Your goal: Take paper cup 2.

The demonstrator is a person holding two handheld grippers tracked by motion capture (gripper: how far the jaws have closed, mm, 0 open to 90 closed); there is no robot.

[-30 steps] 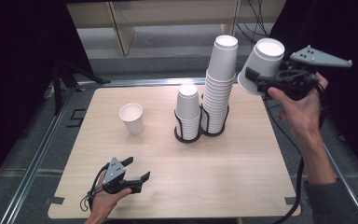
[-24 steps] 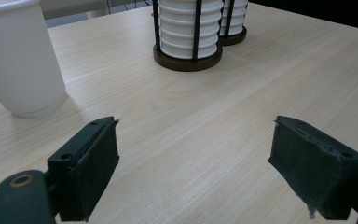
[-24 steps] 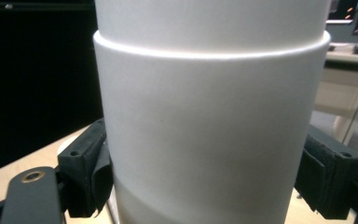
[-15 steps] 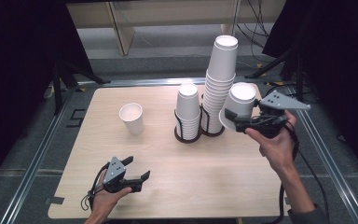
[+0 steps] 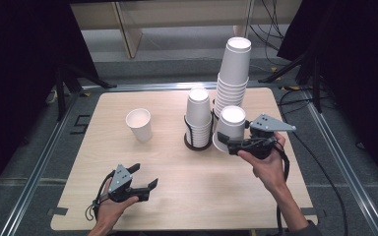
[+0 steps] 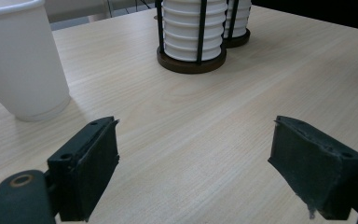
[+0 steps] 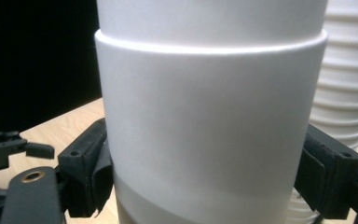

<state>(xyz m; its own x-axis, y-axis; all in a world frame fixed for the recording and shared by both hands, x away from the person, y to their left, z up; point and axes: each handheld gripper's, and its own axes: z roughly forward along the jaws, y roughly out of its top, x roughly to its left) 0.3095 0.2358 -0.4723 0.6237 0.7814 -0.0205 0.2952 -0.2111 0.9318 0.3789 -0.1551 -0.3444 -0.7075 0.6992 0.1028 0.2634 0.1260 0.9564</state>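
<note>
**A paper cup held by the right tool, beside the stacks**

At about 7 o'clock on the desk [image 5: 177, 196], the left tool [image 5: 145, 177] rests low in the person's hand, its jaws spread wide with only bare wood between them. A single paper cup [image 5: 139, 124] stands upright at about 10 o'clock, well apart from this tool. Near the centre, a short stack of cups [image 5: 198, 115] sits in a black wire holder [image 5: 197, 142], and just behind it, toward 1 o'clock, rises a tall stack [image 5: 234, 73].

At about 3 o'clock the right tool [image 5: 229, 142] pinches a held cup [image 5: 230, 128] across its side wall, one jaw on each side. This cup is just beside the tall stack, and I cannot tell if it touches the desk.

I judge the cup to be very light and thin; the wall is smooth and can buckle under hard pressure, so a gentle hold on the middle of the wall, or nearer the stiffer rolled rim, seems safer.

The desk is pale wood with a smooth grain and rounded corners. Around it are a grey floor, metal rails, some cables and dark curtains.
</note>
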